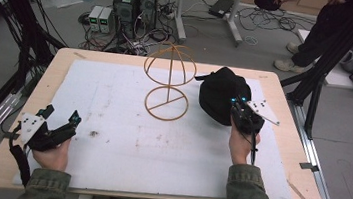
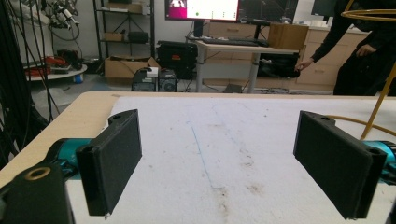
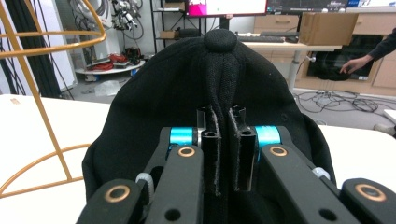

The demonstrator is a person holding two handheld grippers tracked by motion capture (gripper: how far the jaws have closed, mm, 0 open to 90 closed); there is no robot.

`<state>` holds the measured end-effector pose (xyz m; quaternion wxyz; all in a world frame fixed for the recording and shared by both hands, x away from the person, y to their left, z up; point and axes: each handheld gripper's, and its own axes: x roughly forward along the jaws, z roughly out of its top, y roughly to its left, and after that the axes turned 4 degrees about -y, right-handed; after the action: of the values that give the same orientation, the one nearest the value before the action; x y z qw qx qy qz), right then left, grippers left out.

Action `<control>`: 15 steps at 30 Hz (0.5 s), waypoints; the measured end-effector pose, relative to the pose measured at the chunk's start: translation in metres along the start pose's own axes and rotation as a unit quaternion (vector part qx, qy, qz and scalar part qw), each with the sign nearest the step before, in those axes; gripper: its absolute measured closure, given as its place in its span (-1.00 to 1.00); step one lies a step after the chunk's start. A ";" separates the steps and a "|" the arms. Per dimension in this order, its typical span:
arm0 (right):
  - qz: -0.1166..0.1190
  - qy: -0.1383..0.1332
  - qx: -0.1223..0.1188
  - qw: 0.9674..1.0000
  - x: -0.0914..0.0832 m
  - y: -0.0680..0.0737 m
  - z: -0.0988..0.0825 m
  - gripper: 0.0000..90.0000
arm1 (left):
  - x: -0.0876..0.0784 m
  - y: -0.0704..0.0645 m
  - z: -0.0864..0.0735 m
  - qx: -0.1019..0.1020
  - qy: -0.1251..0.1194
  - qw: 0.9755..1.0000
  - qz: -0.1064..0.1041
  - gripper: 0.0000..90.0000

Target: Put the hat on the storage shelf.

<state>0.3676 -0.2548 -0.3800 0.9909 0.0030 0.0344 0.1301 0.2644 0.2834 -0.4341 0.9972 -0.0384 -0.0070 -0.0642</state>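
Your right gripper [image 3: 223, 158] is pinched tight on a ridge of fabric of the black cap [image 3: 219, 88], the jaws nearly touching with a fold of knit cloth squeezed between them. In the high view this gripper [image 1: 240, 108] sits at the cap's [image 1: 220, 92] near edge, at about 2 o'clock on the desk [image 1: 280, 141]. The cap rests on the white foam mat [image 1: 124, 139], with its round top button [image 3: 220, 39] pointing away from you.

Just beside the cap, at about 12 o'clock, stands the orange wire hat stand [image 1: 169, 81]: a domed cage on a thin post over a ring base. The two look close but apart.

Your left gripper [image 1: 55, 128] rests at about 8 o'clock, well apart from both, with its jaws spread wide and nothing between them; its own view shows bare mat.

The step in hand looks like lifting the cap to seat it on the stand. The grip holds only a fold, so lift slowly and watch for slipping. The stand is likely light; bring your left gripper over to steady its base before lowering the cap onto the dome, opening downward.
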 end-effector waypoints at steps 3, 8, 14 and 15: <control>-0.008 -0.002 -0.001 1.000 -0.002 -0.001 0.003 0.90 | 0.000 0.000 0.000 0.001 0.000 1.000 -0.002 -0.66; -0.005 -0.025 -0.003 1.000 -0.006 -0.001 0.007 0.90 | 0.000 0.000 0.000 0.000 0.001 1.000 -0.001 -0.66; 0.002 -0.047 -0.009 0.999 -0.011 0.001 0.017 0.90 | 0.001 -0.001 0.000 0.001 0.001 1.000 -0.002 -0.66; 0.004 -0.055 -0.010 0.998 -0.012 0.003 0.020 0.90 | 0.001 -0.001 0.000 0.001 0.002 1.000 -0.001 -0.66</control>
<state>0.3566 -0.2547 -0.3590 0.9908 0.0008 -0.0211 0.1339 0.2651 0.2826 -0.4341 0.9972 -0.0371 -0.0052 -0.0653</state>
